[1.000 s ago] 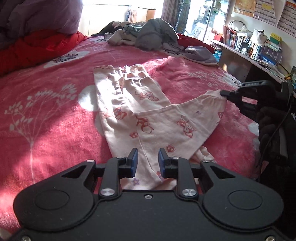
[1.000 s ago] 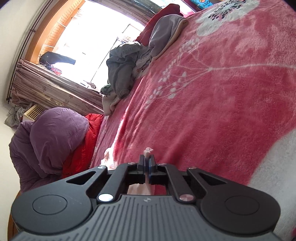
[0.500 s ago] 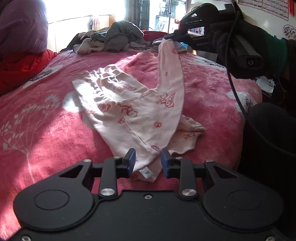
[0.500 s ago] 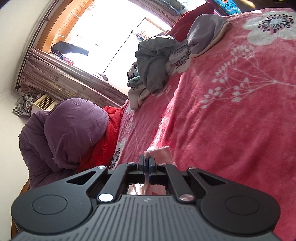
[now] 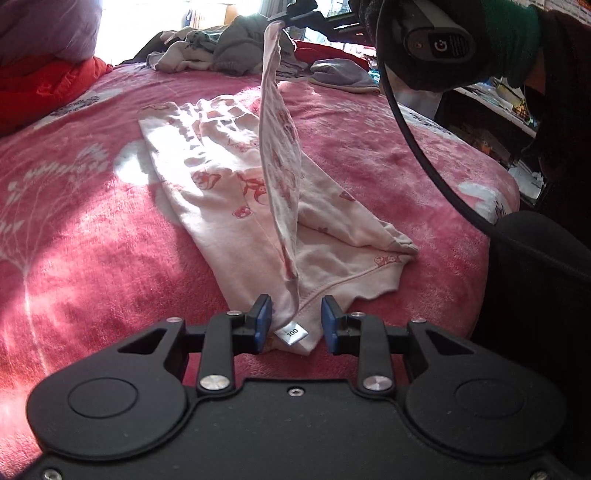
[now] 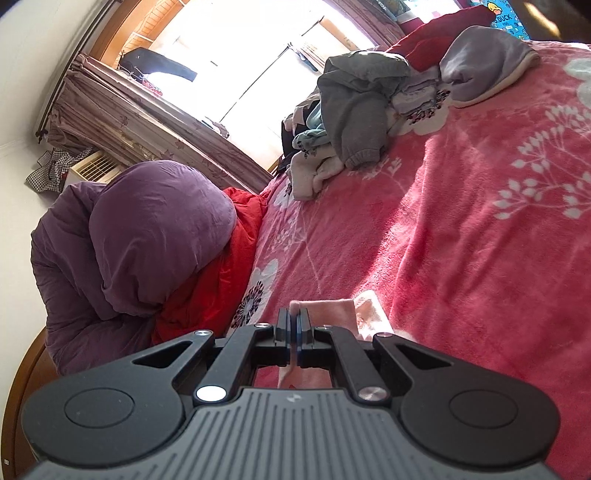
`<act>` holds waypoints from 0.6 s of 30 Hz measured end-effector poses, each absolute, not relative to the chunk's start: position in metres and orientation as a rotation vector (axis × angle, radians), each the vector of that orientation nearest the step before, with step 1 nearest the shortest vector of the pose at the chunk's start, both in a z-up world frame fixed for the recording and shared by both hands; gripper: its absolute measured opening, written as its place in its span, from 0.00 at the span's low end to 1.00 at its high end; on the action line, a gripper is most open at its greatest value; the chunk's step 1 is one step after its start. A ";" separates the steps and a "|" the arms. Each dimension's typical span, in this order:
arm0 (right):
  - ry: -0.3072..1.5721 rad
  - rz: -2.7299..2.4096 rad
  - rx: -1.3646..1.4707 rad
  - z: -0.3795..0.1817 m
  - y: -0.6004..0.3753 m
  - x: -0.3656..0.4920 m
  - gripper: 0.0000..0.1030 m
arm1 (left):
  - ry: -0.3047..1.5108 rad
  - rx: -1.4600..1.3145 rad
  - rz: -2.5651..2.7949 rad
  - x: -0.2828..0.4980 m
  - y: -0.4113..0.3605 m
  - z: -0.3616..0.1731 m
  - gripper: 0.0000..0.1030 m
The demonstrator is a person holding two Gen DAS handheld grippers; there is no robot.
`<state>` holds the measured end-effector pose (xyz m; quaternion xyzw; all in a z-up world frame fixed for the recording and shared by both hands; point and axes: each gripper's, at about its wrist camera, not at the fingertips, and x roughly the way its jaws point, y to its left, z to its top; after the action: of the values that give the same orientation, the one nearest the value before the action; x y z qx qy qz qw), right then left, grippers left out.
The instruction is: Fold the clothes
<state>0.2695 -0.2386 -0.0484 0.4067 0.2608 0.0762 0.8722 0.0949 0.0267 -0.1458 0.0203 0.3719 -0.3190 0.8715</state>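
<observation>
Closest to you, your left gripper (image 5: 294, 325) sits low over the near edge of the bed (image 5: 92, 229), its jaws spread after just opening a little. The waistband corner of the pink trousers (image 5: 236, 199), with its small white size tag (image 5: 291, 331), lies between the blue pads (image 5: 263, 325), and the right-hand pad stands clear of the cloth. The trousers lie on the red flowered blanket, one leg flat and stretching away from you. The other leg rises in a taut strip to your right gripper (image 5: 286, 17), held high above the bed. In the right wrist view, your right gripper (image 6: 294, 328) has its jaws pressed together, pinching the pink cuff. Farther off, a heap of grey clothes (image 6: 354, 110) sits at the far side, with a purple quilt (image 6: 140, 236) beside it.
</observation>
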 end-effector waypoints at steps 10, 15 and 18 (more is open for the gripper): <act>0.588 0.181 0.761 -0.053 -0.201 0.302 0.05 | 0.882 -0.238 -0.645 0.115 0.053 -0.153 0.18; 0.635 0.181 0.705 -0.062 -0.185 0.322 0.05 | 0.913 -0.308 -0.632 0.121 0.059 -0.156 0.13; 0.663 0.178 0.645 -0.067 -0.174 0.333 0.05 | 0.921 -0.308 -0.631 0.122 0.058 -0.157 0.13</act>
<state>0.3327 -0.1743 -0.0670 0.3109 0.3196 0.0857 0.8910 0.1220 0.0575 -0.1572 -0.1457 0.4352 -0.2982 0.8369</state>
